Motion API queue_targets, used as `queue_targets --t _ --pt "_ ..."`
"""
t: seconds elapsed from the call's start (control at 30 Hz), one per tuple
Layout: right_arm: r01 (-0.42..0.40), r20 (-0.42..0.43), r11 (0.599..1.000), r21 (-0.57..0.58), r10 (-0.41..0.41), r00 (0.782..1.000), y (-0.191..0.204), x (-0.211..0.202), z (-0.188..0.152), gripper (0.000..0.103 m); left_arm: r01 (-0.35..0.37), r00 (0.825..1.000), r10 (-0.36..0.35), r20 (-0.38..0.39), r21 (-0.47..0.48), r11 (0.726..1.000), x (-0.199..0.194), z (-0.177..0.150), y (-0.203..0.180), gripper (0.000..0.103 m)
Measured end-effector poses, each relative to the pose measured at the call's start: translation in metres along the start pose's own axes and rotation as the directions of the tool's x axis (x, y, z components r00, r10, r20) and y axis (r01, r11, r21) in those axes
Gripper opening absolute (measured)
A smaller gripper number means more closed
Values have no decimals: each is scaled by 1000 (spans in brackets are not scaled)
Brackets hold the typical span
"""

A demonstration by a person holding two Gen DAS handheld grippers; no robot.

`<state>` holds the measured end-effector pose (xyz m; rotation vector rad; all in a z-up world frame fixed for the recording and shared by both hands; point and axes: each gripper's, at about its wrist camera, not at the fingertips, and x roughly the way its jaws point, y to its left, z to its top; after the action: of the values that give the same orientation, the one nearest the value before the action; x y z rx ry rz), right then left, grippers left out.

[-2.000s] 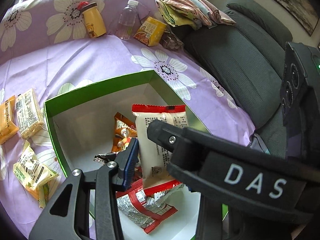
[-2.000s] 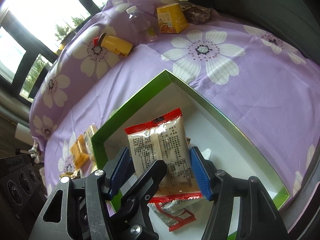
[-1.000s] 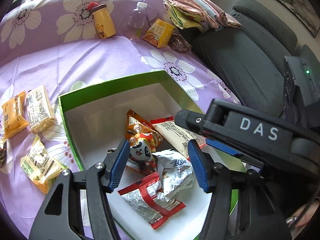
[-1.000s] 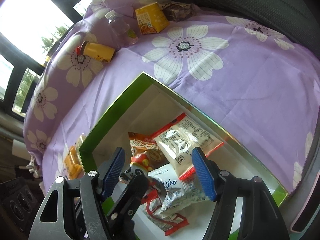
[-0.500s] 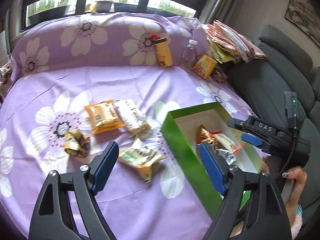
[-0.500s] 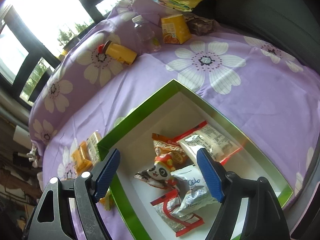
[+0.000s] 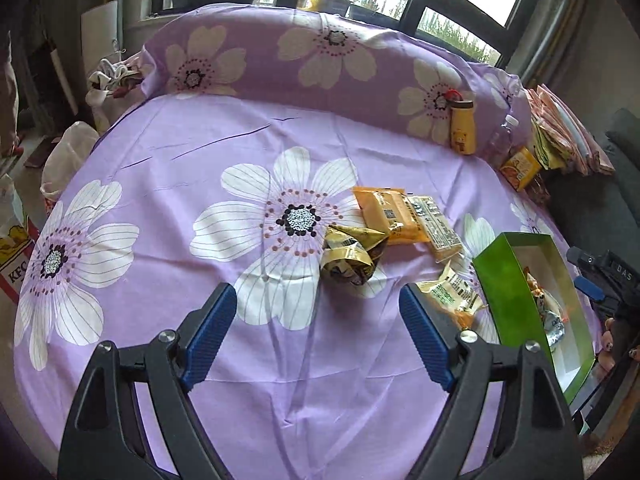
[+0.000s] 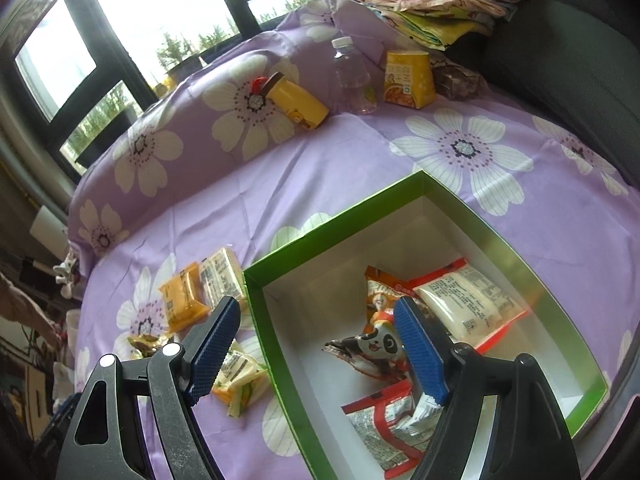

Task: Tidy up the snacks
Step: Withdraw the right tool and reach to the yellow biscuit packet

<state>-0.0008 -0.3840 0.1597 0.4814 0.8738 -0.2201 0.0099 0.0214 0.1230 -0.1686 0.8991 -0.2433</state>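
**Both grippers wide and empty, one over the box, one over the loose snacks**

Only the right wrist view looks down into the green box point(image 8: 256, 280). Its own right gripper point(image 8: 316, 344) stands wide with nothing between the pads, straddling the box's near-left wall. Just beyond its right pad lies a panda-print packet point(image 8: 368, 352), below that a red-and-white packet point(image 8: 380, 424), and farther on an orange packet point(image 8: 380, 288) and a clear red-edged packet point(image 8: 464, 300), all on the white floor of the box.

From the left wrist view the box point(image 7: 504, 284) is seen side-on, off to the right, its contents mostly hidden by the green wall. This view alone shows the right gripper from outside point(image 7: 592, 280), with fingers of a hand point(image 7: 612, 340) under it beside the box. The left gripper point(image 7: 316, 332) is also wide and empty above the purple flowered bedspread point(image 7: 160, 168). Just past its right pad lies a pale yellow packet point(image 7: 452, 292); ahead, a crumpled gold packet point(image 7: 352, 252); beyond that, an orange packet point(image 7: 384, 212) touching a cream packet point(image 7: 436, 224). Farthest off, against the bolster, stand a yellow bottle point(image 7: 462, 128), a clear bottle point(image 7: 500, 140) and a yellow carton point(image 7: 520, 168).
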Motion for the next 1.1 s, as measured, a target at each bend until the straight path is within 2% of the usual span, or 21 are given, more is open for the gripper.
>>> queue_targets --t 0.2,0.33,0.53,0.63,0.8,0.9,0.97,1.0,1.03,1.07,1.1 --pt "-87 -36 995 -46 85 996 33 13 -10 80 -55 998 54 -34 -23 998 19 0 16 84" --pt "-98 -54 988 -120 92 994 65 24 -18 80 -54 997 50 -66 -62 997 28 1 28 84" --pt "-163 -151 967 -196 135 979 112 51 -16 80 -28 996 19 -85 -107 994 33 4 38 85" --pt "-156 -213 957 -246 104 972 140 80 -16 80 -21 995 9 -102 -123 992 36 4 42 85" --pt "-159 -327 946 -284 61 943 177 138 -19 80 -2 993 -18 -117 -162 987 37 4 49 85" --pt "-70 -294 941 -330 -32 955 189 163 -19 80 3 993 -22 -116 -163 987 37 5 50 85" --pt "-43 -295 936 -348 -66 953 192 178 -17 80 12 992 -33 -120 -175 985 38 6 52 85" --pt "-40 -303 938 -344 -71 950 193 184 -16 80 17 991 -40 -128 -177 984 39 7 52 88" --pt "-35 -309 939 -341 -77 948 192 190 -15 80 21 990 -45 -133 -178 984 41 7 53 97" --pt "-25 -294 937 -349 -85 952 194 193 -14 80 27 990 -51 -130 -183 983 41 8 54 102" --pt "-14 -270 931 -365 -92 958 196 193 -13 80 31 991 -55 -124 -190 981 40 7 55 102"
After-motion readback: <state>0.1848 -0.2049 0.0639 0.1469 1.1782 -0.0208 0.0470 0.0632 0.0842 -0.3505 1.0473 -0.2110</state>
